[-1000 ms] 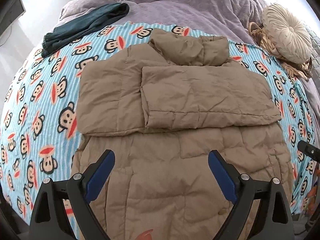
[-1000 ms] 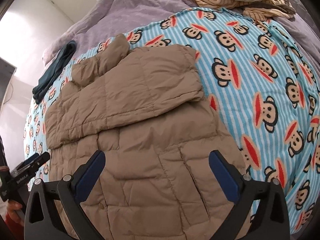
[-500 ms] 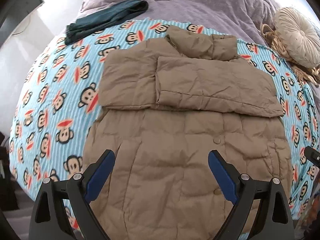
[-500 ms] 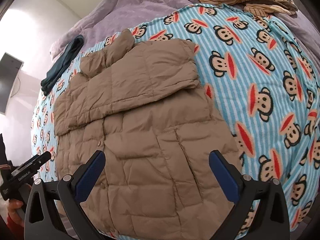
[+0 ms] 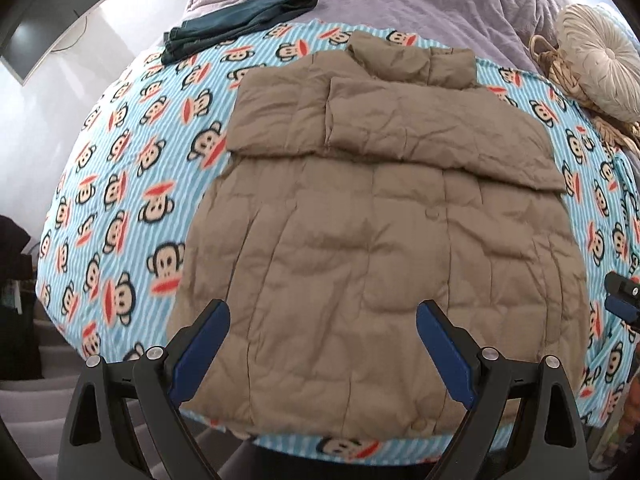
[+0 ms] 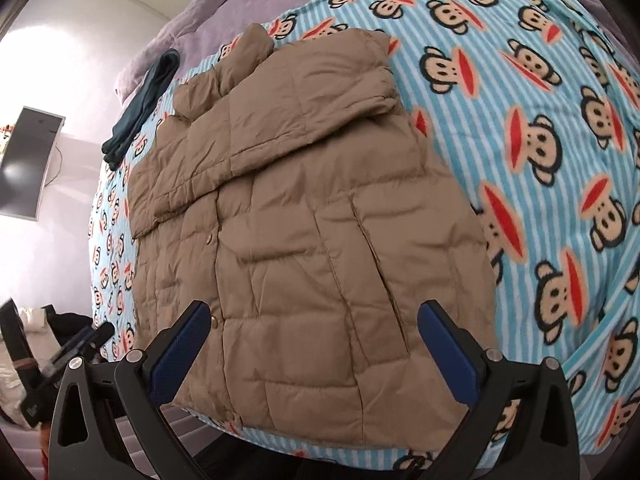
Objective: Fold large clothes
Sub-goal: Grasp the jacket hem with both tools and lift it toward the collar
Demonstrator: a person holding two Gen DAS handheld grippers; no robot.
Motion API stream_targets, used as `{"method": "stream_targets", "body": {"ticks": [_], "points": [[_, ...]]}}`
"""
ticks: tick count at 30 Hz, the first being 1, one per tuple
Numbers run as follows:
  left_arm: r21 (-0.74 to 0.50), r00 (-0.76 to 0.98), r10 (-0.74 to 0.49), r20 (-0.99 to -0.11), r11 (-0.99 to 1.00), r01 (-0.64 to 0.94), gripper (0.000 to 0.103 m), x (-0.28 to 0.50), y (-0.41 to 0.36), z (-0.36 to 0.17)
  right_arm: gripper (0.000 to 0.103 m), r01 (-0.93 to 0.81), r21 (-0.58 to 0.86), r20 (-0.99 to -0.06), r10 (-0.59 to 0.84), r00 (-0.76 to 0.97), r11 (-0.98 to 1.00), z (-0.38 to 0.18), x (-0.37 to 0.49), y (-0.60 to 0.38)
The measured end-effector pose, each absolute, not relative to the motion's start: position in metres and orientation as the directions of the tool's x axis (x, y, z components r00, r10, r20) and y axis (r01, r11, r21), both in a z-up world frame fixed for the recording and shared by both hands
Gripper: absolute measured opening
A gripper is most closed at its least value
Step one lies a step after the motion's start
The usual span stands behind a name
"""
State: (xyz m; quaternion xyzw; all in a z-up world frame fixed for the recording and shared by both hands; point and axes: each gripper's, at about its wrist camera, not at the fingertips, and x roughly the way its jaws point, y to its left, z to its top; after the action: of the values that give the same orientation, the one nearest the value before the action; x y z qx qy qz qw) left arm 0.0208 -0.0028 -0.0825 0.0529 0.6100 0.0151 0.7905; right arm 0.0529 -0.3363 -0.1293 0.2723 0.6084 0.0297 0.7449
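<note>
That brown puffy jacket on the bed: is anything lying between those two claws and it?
Nothing visible does. The jacket lies flat on the monkey blanket, and both the left gripper and right gripper hang open above its near hem.

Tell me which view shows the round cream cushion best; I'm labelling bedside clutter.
Left wrist view: the cushion sits nearly whole at upper right, pleats and centre button visible. The right wrist view shows none of it; only a scrap of woven material at the top edge.

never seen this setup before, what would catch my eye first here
A tan puffer jacket lies flat in the middle of the bed, its sleeves folded across the chest. Under it is a loud blue striped blanket covered in cartoon monkeys. Both grippers, left and right, hover open above the jacket's hem.
</note>
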Motion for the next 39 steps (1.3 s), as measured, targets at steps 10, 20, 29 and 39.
{"method": "stream_targets", "body": {"ticks": [10,20,29,39], "points": [[0.071,0.232,0.047,-0.972,0.993,0.096,0.095,0.003,0.008,-0.095,0.103,0.393,0.471,-0.878,0.378,0.294,0.790,-0.132,0.007,-0.344],[-0.061,0.162,-0.073,-0.984,0.995,0.079,0.095,-0.036,0.071,-0.136,0.103,0.528,0.460,-0.888,0.369,0.276,0.714,-0.158,-0.052,-0.319],[-0.280,0.110,-0.266,-0.958,0.951,-0.132,0.095,-0.075,0.156,-0.172,0.103,0.673,0.494,-0.859,0.427,0.282,0.550,-0.194,-0.110,-0.314],[-0.476,0.081,-0.471,-0.878,0.845,-0.243,0.095,-0.063,0.153,-0.226,0.103,0.761,0.554,-0.801,0.466,0.377,0.336,-0.215,-0.147,-0.331]]}}
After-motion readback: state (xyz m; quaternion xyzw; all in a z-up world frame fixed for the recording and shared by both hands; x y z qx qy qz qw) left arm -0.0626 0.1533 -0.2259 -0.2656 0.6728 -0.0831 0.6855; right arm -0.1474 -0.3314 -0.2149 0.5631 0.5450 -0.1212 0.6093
